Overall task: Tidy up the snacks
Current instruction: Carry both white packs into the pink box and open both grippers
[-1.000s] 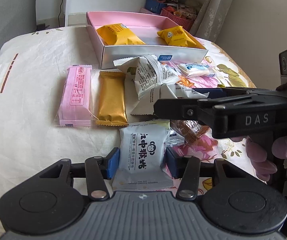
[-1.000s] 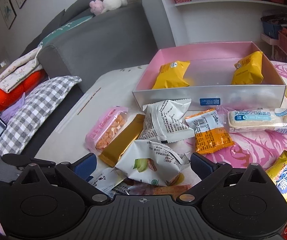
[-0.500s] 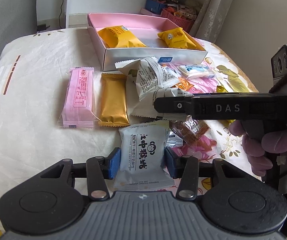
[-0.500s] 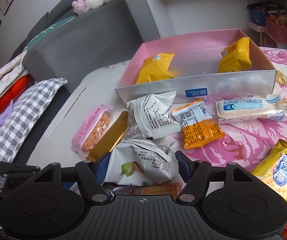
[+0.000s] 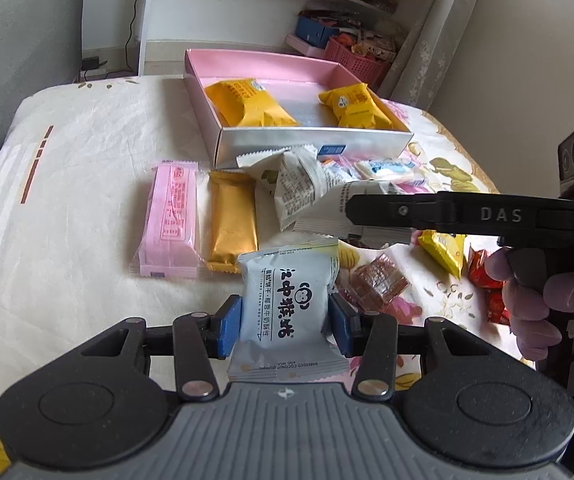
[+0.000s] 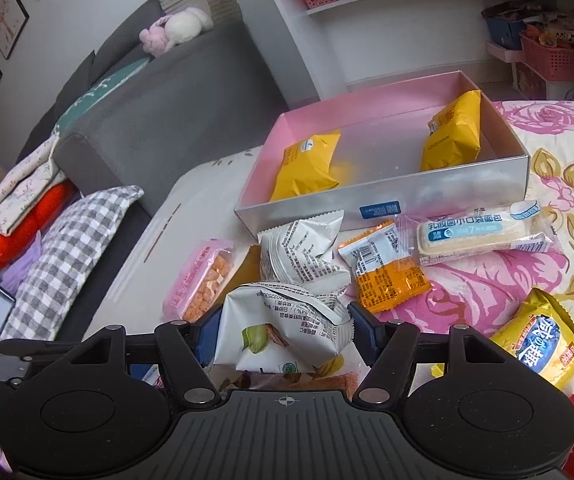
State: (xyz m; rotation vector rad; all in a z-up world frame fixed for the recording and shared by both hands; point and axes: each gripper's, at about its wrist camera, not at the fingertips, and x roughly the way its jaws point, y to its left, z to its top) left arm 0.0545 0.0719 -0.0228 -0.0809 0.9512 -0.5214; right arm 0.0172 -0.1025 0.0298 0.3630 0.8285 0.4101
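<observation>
A floral cloth (image 6: 527, 280), soft and creased, is covering the surface and carrying everything. On it a shallow rectangular cardboard box (image 6: 439, 188), pink inside and silvery outside, is sitting open; two puffy yellow packets (image 6: 307, 168) (image 6: 455, 136) are lying in it, one toward each end. Just in front of the box a crinkled white foil pouch (image 6: 303, 256), an orange sachet (image 6: 391, 280) and a clear-wrapped bread bar (image 6: 479, 232) are lying loose. Farther from the box, a flat pink pack (image 5: 171, 220) and a smooth gold bar (image 5: 233, 220) are lying side by side, touching.

The left gripper (image 5: 286, 316) is pinching a pale blue pillow-shaped biscuit packet (image 5: 287, 304) between its blue pads, apparently just above the cloth, though the fisheye makes that hard to judge. The right gripper (image 6: 283, 328) is squeezing a crumpled white pistachio-print bag (image 6: 283, 328), jaws pressing into its sides, on the near side of the pouch from the box.
</observation>
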